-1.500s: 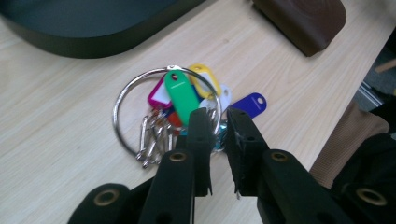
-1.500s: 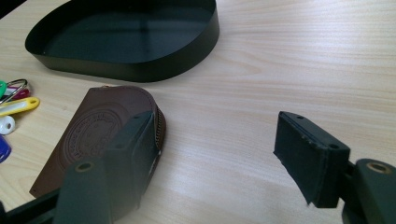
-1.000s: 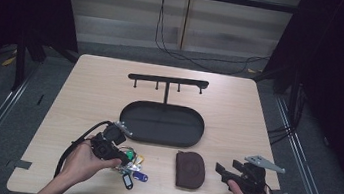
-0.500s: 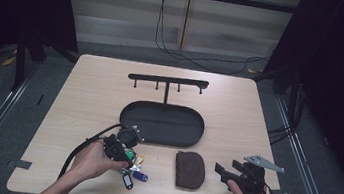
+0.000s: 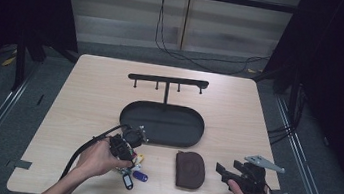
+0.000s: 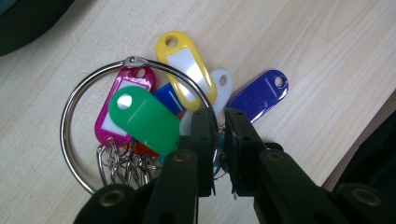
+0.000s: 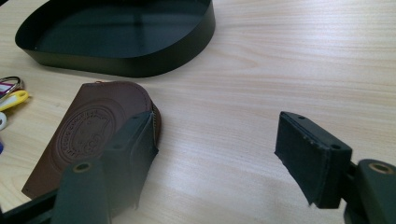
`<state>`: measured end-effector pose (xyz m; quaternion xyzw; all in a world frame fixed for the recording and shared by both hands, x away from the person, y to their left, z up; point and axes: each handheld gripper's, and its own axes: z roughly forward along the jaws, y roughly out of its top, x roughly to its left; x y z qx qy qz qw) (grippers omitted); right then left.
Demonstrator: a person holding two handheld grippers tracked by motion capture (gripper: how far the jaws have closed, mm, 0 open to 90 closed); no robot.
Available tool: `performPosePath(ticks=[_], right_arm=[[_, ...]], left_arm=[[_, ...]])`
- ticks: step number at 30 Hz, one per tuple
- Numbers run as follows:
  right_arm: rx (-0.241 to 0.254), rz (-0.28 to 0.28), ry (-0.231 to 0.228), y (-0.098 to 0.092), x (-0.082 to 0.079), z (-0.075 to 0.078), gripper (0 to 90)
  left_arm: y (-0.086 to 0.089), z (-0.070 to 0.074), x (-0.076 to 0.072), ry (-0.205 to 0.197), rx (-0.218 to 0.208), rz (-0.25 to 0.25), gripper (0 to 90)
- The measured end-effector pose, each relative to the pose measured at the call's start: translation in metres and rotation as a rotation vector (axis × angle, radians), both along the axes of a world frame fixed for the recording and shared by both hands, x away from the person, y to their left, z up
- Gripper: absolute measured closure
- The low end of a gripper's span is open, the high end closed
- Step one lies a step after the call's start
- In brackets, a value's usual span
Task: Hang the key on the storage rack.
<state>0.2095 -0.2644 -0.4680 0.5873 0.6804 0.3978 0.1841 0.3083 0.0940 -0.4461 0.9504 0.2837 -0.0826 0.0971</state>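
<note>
Pale wooden counter (image 5: 84,95) lies under my hands: my left gripper (image 6: 217,140) has its fingers nearly together over the key-tag ring (image 6: 140,116), having just opened slightly. Farther right, my right gripper (image 7: 219,158) holds its fingers apart beside the brown pouch (image 7: 88,135), before the black tray (image 7: 140,63).

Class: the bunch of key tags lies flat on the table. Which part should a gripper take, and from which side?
Probably the metal ring, from above. The key tags lie flat and fanned, overlapping, so they would likely slip, while the ring's open left arc is bare wire with table showing inside for a finger.
</note>
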Motion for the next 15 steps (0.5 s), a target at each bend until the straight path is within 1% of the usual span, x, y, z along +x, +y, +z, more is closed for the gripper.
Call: performPosePath(ticks=[1, 3, 4, 6, 7, 8, 9, 10, 11, 12, 13, 14, 15], right_arm=[[0.001, -0.001, 0.002, -0.001, 0.000, 0.000, 28.6], [0.002, -0.002, 0.002, -0.001, 0.000, 0.000, 28.6], [0.003, -0.004, 0.000, -0.001, 0.000, 0.000, 28.6], [0.002, -0.004, 0.001, -0.001, 0.000, 0.000, 28.6], [0.003, -0.004, 0.000, -0.001, 0.000, 0.000, 28.5], [0.003, -0.004, 0.000, -0.001, 0.000, 0.000, 28.5], [0.002, -0.006, 0.000, -0.001, 0.000, 0.000, 28.5], [0.004, -0.007, 0.001, -0.002, 0.000, 0.000, 28.5], [0.004, -0.007, 0.001, -0.002, 0.000, 0.000, 28.5], [0.006, -0.008, 0.002, -0.002, 0.000, 0.000, 28.5], [0.007, -0.008, 0.002, -0.002, 0.000, 0.000, 28.5], [0.009, -0.007, 0.002, -0.002, 0.000, 0.000, 28.5], [0.009, -0.007, 0.002, -0.002, 0.000, 0.000, 28.5]], left_arm=[[-0.002, -0.001, 0.000, 0.003, 0.004, 0.004, 80.7], [-0.005, -0.002, 0.000, 0.018, 0.024, -0.002, 79.7], [-0.008, -0.003, 0.000, 0.010, 0.040, -0.009, 79.0], [-0.010, -0.003, -0.001, 0.005, 0.044, -0.011, 78.2], [-0.012, -0.003, -0.001, 0.014, 0.049, -0.011, 78.8], [-0.012, -0.003, -0.001, 0.014, 0.052, -0.020, 78.8], [-0.014, -0.003, -0.001, 0.021, 0.052, -0.011, 79.6], [-0.014, -0.004, 0.000, 0.021, 0.050, -0.014, 79.8], [-0.015, -0.003, 0.001, 0.037, 0.055, -0.018, 79.8], [-0.016, -0.004, 0.001, 0.044, 0.064, -0.023, 80.0], [-0.018, -0.005, 0.000, 0.043, 0.080, -0.029, 81.5], [-0.020, -0.011, 0.000, 0.049, 0.111, -0.037, 81.7], [-0.020, -0.011, 0.000, 0.049, 0.111, -0.037, 81.8]])
